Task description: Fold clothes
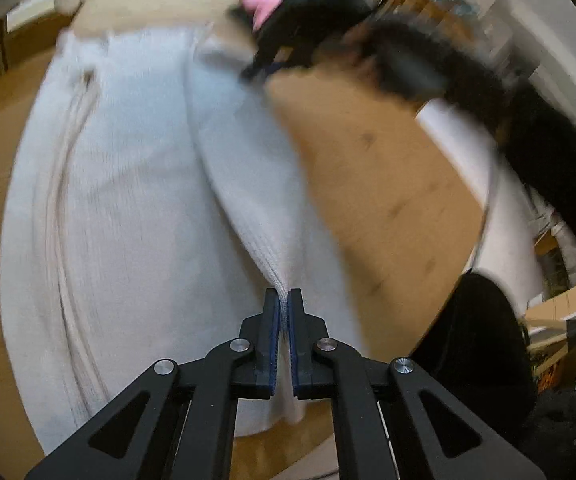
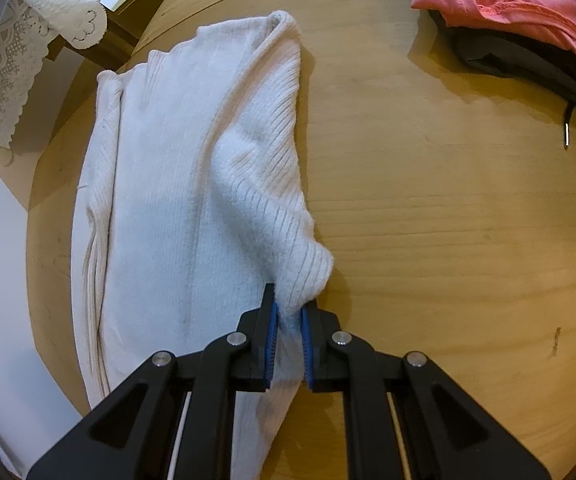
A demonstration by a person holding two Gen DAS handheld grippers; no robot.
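Listing by view, left wrist first: left tongs (image 1: 284,300) closed narrow on a pinched ridge of the white ribbed knit garment (image 1: 135,200), which lies spread over the wooden worktop (image 1: 380,184); picture blurred; a dark gripper with a furry black sleeve (image 1: 440,64) sits at the garment's far edge, its state unreadable. Right wrist view: right tongs (image 2: 289,312) clamped on a raised fold at the near corner of the same garment (image 2: 191,168), folded lengthwise on the worktop (image 2: 448,220); coral-pink clothing (image 2: 520,4) atop a dark item, far right, well apart; lace cloth (image 2: 27,52) beyond the worktop's left edge.
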